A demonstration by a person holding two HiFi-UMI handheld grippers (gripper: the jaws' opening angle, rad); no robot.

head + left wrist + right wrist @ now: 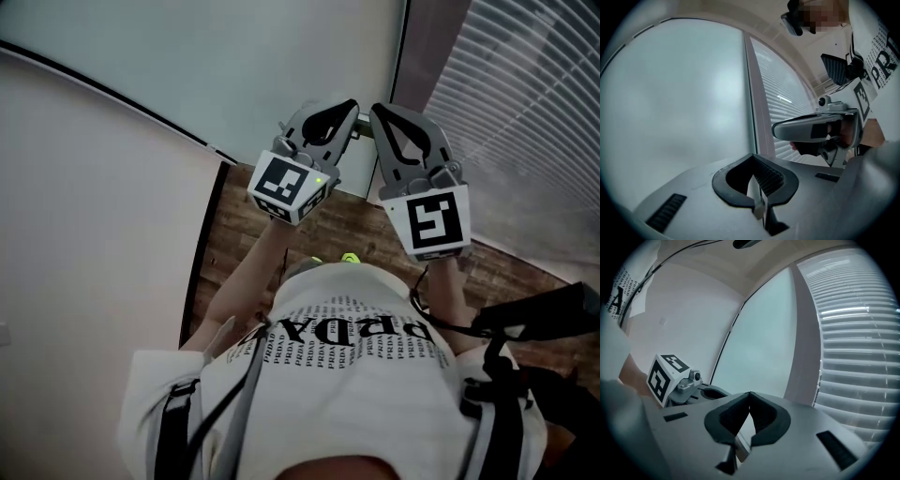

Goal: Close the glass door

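- One glass door [187, 56], frosted and pale, fills the head view from 10 to 12 o'clock. Its free edge meets a single grey frame post [422, 47] at 1 o'clock.
- Two grippers are raised side by side against that edge. The left gripper [339, 112] sits at 12 o'clock and the right gripper [382, 117] is just beside it, toward 1 o'clock.
- One short silver handle [362, 133] shows between them.
- In the left gripper view, the jaw tips meet and a pale bar runs through the dark hollow behind them, so the jaws are clamped around the handle.
- The right gripper view shows the same hold, with tips together and the bar caught in the hollow.
- Two marker cubes [286, 187] [431, 220] face the head camera, one on each gripper.
- One set of slatted blinds [525, 112] covers the 2 o'clock corner.
- One white wall [84, 216] lies at 9 o'clock.
- A strip of wooden floor [244, 234] shows below the grippers.
- One person in a printed white shirt [347, 375] stands at 6 o'clock.
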